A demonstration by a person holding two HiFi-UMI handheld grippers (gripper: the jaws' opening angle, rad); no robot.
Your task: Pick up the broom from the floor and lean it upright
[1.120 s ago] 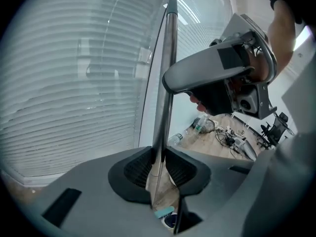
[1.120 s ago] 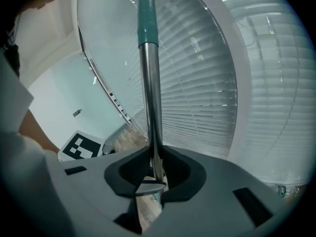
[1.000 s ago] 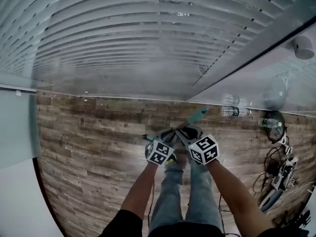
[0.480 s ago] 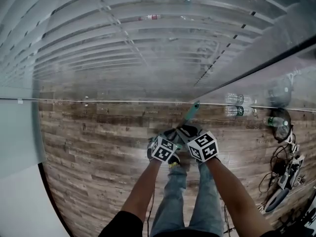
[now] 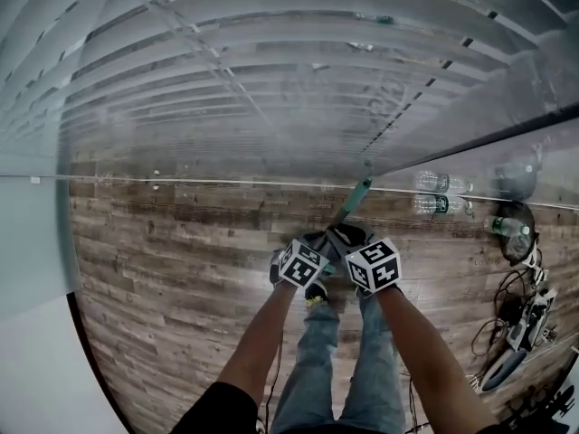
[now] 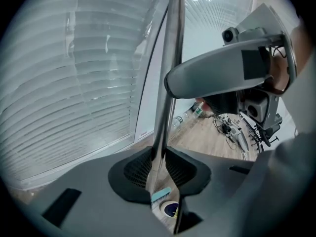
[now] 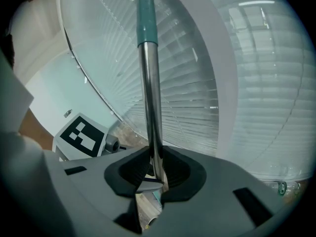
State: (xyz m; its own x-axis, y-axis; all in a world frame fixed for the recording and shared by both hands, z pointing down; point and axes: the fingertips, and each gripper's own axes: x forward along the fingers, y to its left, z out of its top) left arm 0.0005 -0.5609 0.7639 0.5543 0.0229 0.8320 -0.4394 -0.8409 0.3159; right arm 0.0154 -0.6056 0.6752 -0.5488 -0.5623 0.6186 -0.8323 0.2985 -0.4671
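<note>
The broom shows as a shiny metal handle [image 6: 168, 83] with a teal grip end [image 7: 146, 19]. It stands nearly upright in front of the window blinds. My left gripper [image 6: 159, 164] is shut on the handle low down, pads pressed on both sides. My right gripper [image 7: 154, 174] is shut on the same handle [image 7: 150, 107] just above it. In the head view both grippers, left [image 5: 317, 247] and right [image 5: 346, 238], sit close together over the wooden floor [image 5: 163, 269], and the teal end [image 5: 355, 197] points toward the glass. The broom head is hidden.
Slatted blinds behind glass [image 5: 271, 89] fill the far side. Plastic bottles [image 5: 432, 204] lie at the base of the glass on the right. Cables and devices [image 5: 520, 315] clutter the floor at the far right. The person's jeans-clad legs [image 5: 344, 360] are below the grippers.
Both grippers have sunk a little with the handle still gripped. The handle has tipped steeper, its teal end now closer to the glass.
</note>
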